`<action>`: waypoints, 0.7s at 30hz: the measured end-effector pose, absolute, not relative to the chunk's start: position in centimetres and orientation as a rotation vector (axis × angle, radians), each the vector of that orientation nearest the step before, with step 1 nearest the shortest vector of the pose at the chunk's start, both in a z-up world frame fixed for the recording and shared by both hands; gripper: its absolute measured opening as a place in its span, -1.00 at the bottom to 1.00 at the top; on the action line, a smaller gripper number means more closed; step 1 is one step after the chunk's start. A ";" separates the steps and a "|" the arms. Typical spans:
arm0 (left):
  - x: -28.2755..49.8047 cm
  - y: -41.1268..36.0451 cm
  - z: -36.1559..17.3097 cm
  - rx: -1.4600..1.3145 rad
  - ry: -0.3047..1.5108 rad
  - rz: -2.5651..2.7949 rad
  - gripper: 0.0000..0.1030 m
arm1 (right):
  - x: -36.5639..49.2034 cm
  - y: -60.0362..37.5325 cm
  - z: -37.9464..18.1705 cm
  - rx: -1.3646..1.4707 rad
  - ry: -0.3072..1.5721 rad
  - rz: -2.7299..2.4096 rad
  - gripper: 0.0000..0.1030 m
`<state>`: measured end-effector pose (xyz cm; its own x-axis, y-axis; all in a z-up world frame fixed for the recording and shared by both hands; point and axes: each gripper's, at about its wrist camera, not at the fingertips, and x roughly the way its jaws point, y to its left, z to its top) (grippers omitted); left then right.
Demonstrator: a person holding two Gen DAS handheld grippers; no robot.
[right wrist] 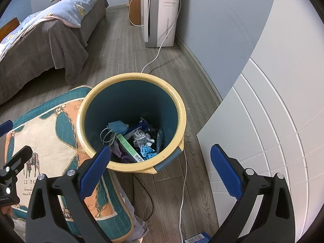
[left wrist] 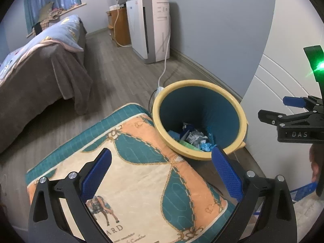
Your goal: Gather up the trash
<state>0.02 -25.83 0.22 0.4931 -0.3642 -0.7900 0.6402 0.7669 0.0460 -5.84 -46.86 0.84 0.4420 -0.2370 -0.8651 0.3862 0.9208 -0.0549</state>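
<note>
"DAS" lettering (left wrist: 299, 134) on right gripper (right wrist: 161, 155)

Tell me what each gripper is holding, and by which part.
Nothing is held. The left gripper and right gripper are both open and empty.

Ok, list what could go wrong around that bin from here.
1. The white cable and a black cord lie on the floor beside the trash bin; a reach for litter might snag them.
2. The open right gripper hovers over the rim and could knock the bin.
</note>
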 end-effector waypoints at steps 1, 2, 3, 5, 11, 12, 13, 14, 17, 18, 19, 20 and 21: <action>0.0 -25.8 0.2 0.358 0.859 -0.626 0.90 | -5.8 -46.8 0.8 0.159 1.045 -0.388 0.89; 0.0 -25.8 0.2 0.357 0.859 -0.626 0.90 | -5.9 -46.8 0.8 0.160 1.045 -0.388 0.89; 0.0 -25.8 0.2 0.356 0.860 -0.626 0.90 | -5.9 -46.8 0.8 0.159 1.045 -0.389 0.89; 0.0 -25.7 0.3 0.357 0.859 -0.626 0.90 | -5.9 -46.8 0.9 0.159 1.045 -0.389 0.89; 0.0 -25.8 0.3 0.357 0.859 -0.627 0.90 | -5.9 -46.9 0.8 0.159 1.045 -0.389 0.89; 0.0 -25.8 0.3 0.357 0.859 -0.627 0.90 | -5.9 -46.9 0.9 0.159 1.045 -0.389 0.89; 0.0 -25.8 0.3 0.358 0.858 -0.630 0.90 | -5.9 -46.9 0.8 0.159 1.045 -0.390 0.89; 0.0 -25.9 0.3 0.364 0.857 -0.634 0.90 | -5.8 -46.9 0.9 0.159 1.046 -0.390 0.89; -0.2 -26.0 0.4 0.388 0.840 -0.632 0.90 | -5.9 -46.9 0.8 0.159 1.048 -0.391 0.89; -0.3 -26.1 0.5 0.393 0.838 -0.636 0.90 | -5.9 -46.9 0.8 0.156 1.049 -0.393 0.89; -0.3 -26.0 0.5 0.394 0.839 -0.634 0.90 | -5.9 -47.0 0.8 0.151 1.050 -0.397 0.89; -0.3 -26.1 0.6 0.392 0.838 -0.627 0.90 | -5.9 -47.0 0.7 0.148 1.052 -0.403 0.89; -0.2 -25.9 0.7 0.386 0.837 -0.618 0.90 | -5.9 -47.0 0.6 0.149 1.056 -0.409 0.89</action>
<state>-0.24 -25.93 0.72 0.5125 -0.3530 -0.7828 0.6444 0.7607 0.0788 -5.91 -47.05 0.64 0.4254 -0.2546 -0.8684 0.3961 0.9152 -0.0743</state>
